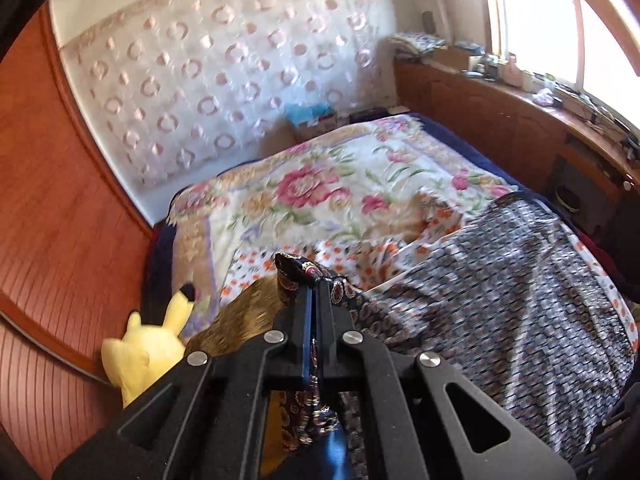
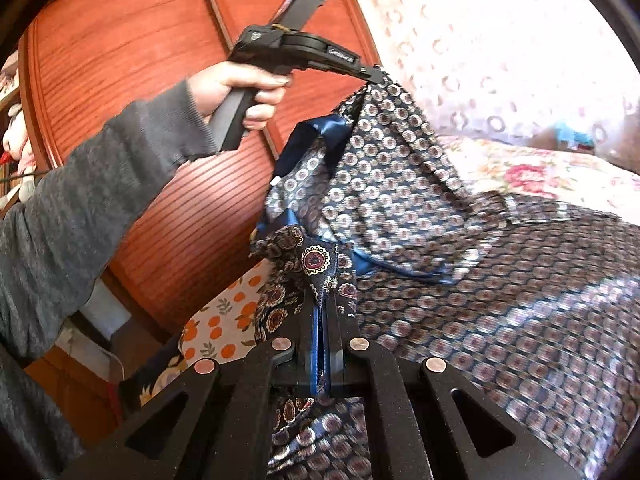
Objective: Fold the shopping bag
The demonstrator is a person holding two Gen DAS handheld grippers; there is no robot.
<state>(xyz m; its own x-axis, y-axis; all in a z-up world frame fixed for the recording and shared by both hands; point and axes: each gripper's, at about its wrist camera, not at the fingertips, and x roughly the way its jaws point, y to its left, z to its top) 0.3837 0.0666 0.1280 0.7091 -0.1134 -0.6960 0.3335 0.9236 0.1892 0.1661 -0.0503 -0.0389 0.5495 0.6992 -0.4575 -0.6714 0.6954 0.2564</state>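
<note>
The shopping bag is thin navy cloth printed with small pale medallions, spread over the bed. My left gripper is shut on a bunched, paisley-lined corner of it, and cloth hangs below the jaws. In the right wrist view the left gripper is held high by a hand in a grey sleeve, and the shopping bag drapes down from its tip. My right gripper is shut on another paisley edge of the bag, lower and nearer. A blue strap hangs between the two grips.
The bed carries a floral quilt and an orange-print sheet. A yellow plush toy sits at the bed's left edge by the wooden wardrobe. A cluttered wooden ledge runs under the window on the right.
</note>
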